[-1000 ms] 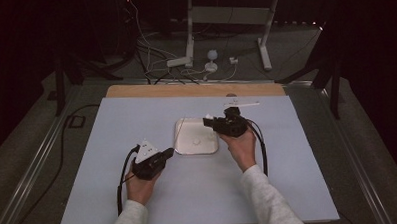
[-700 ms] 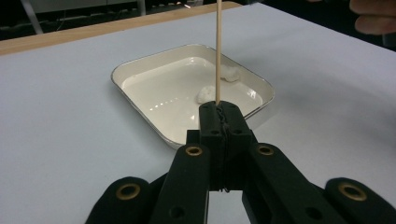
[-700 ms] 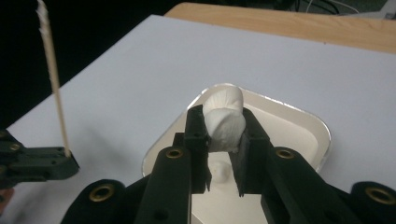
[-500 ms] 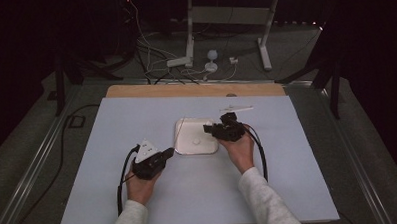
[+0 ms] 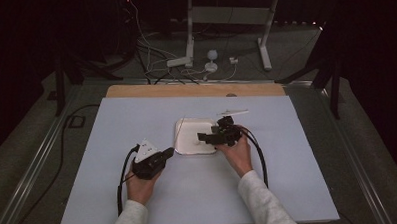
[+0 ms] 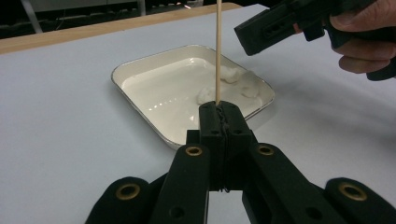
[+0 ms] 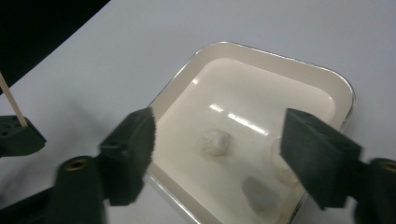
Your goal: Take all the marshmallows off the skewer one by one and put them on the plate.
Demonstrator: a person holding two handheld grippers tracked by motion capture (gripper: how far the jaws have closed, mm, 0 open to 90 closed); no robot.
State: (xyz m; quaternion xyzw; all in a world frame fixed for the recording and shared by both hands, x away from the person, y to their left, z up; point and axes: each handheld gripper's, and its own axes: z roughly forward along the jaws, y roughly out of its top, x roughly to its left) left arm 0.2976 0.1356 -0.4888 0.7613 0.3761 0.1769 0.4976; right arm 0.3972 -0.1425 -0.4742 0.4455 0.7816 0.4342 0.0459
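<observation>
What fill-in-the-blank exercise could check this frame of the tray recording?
1. The left gripper is shut on a thin wooden ____.
2. The right gripper hovers over the white tray with its fingers ____.
3. The small white lumps lie inside the ____.
4. The tray rests on a pale ____ surface.

Missing words: skewer; open; tray; table

Glossy white enamel-look tray (image 6: 154,93), metallic rim; thin pale wooden skewer (image 6: 217,51); matt black plastic grippers; matt pale-blue table cover (image 5: 111,120).
</observation>
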